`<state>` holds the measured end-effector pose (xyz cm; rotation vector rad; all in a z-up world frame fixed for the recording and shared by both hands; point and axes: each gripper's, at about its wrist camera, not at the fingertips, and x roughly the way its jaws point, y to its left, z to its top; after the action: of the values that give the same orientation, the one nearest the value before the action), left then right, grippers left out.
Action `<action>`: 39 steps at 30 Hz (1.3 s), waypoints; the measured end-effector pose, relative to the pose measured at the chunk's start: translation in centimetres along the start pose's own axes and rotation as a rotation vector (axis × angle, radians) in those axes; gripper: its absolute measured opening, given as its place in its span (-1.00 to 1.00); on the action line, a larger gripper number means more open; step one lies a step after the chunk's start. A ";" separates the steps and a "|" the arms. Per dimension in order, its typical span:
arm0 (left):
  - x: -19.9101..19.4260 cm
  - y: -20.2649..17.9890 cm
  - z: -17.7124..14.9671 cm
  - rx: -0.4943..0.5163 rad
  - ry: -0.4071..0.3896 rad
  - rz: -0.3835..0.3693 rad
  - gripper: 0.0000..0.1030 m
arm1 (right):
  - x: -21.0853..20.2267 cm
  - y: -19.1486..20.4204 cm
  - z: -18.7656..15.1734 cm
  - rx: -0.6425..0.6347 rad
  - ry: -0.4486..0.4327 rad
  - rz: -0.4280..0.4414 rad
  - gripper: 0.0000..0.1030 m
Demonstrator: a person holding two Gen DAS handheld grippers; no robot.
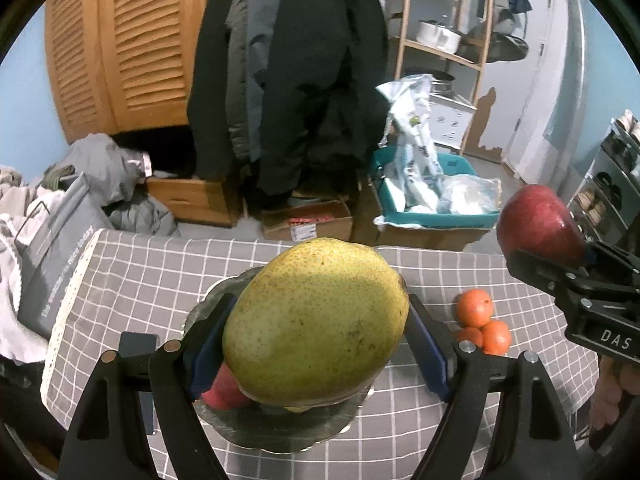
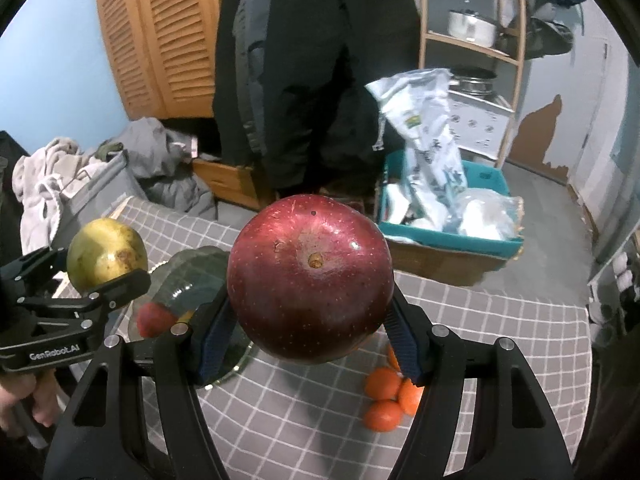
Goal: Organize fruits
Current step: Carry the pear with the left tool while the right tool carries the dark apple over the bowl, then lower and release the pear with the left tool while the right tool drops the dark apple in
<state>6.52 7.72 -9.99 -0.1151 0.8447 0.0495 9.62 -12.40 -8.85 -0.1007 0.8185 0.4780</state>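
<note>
Left claw (image 1: 316, 344): clamped on a yellow-green pear (image 1: 316, 320), blue pads pressed against both of its sides
Pear position: held in the air over a glass plate (image 1: 280, 428), covering most of the plate in the left wrist view
Right claw (image 2: 310, 312): clamped on a dark red apple (image 2: 310, 280), pads bearing on its left and right flanks, calyx end turned toward the camera
Apple position: held above the table (image 2: 300, 400), to the right of the plate
Plate content: one red fruit (image 1: 224, 392) lies in it, partly hidden behind the left pad; in the right wrist view it appears blurred at the near rim
Tangerines (image 1: 478, 322): three, touching one another in a cluster on the table, right of the plate and apart from it
Table cover: grey cloth (image 1: 140, 280) with a white grid, lace trim along its left edge
Beyond the table: cardboard box (image 1: 308, 222) and teal bin (image 1: 436, 216) holding plastic bags on the floor; dark coats (image 1: 296, 80) hang before a louvred wooden wardrobe (image 1: 116, 44); wooden shelf rack (image 1: 444, 20) with a metal pot at right
Person: a hand (image 2: 24, 400) grips the left claw's handle
</note>
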 end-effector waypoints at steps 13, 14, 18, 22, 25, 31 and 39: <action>4.6 6.2 -0.9 -0.083 0.097 0.074 0.60 | 7.8 4.9 0.7 -0.050 0.106 0.059 0.34; 5.1 6.5 -1.1 -0.088 0.107 0.080 0.60 | 8.5 5.3 0.7 -0.049 0.118 0.065 0.34; 6.5 7.8 -1.5 -0.110 0.131 0.085 0.60 | 10.1 6.5 0.8 -0.054 0.139 0.078 0.34; 7.9 8.7 -1.8 -0.124 0.165 0.083 0.60 | 11.5 7.6 0.7 -0.075 0.162 0.083 0.34; 9.0 9.4 -2.2 -0.141 0.196 0.085 0.60 | 12.5 8.0 0.4 -0.082 0.185 0.082 0.34; 10.9 10.1 -3.3 -0.163 0.254 0.084 0.60 | 14.4 8.6 -0.3 -0.091 0.224 0.087 0.34; 12.5 10.5 -4.5 -0.175 0.305 0.088 0.60 | 15.9 8.4 -0.9 -0.081 0.263 0.083 0.34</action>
<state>10.52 17.56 -23.19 -0.2550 1.1493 0.1923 14.54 0.76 -20.20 -0.2081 1.0640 0.5841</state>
